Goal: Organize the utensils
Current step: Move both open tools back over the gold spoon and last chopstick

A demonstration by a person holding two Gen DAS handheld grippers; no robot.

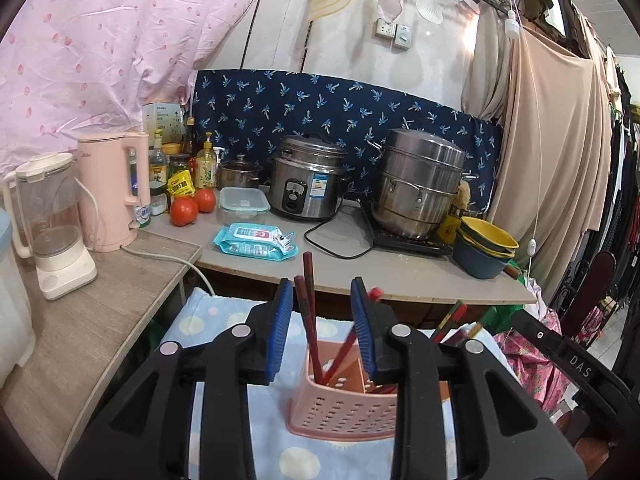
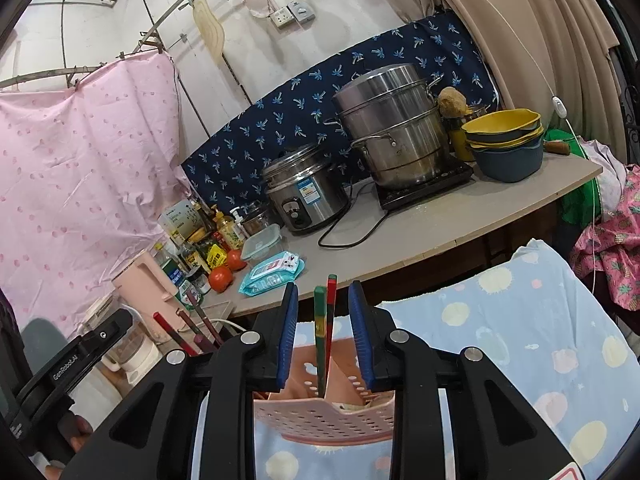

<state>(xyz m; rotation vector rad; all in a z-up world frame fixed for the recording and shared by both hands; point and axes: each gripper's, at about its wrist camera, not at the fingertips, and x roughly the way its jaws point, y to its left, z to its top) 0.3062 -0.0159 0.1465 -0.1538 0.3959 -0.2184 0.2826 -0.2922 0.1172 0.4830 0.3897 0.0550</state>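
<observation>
A pink perforated utensil holder (image 1: 344, 404) stands on a light blue patterned cloth (image 1: 224, 432). Dark red chopsticks (image 1: 308, 304) stand upright in it. My left gripper (image 1: 322, 328) is open just above the holder, its blue pads on either side of the chopsticks without touching them. In the right wrist view the holder (image 2: 324, 416) sits below my right gripper (image 2: 322, 328), which is open around a green and a red chopstick (image 2: 325, 328) standing in a compartment. More red chopsticks (image 2: 188, 328) show at the left.
A grey counter (image 1: 400, 268) behind holds a rice cooker (image 1: 306, 178), a steel steamer pot (image 1: 420, 184) on a hot plate, stacked yellow and blue bowls (image 1: 484, 252), a wipes pack (image 1: 256, 240), tomatoes, bottles, a pink kettle (image 1: 114, 192) and a blender (image 1: 52, 224). Clothes hang at the right.
</observation>
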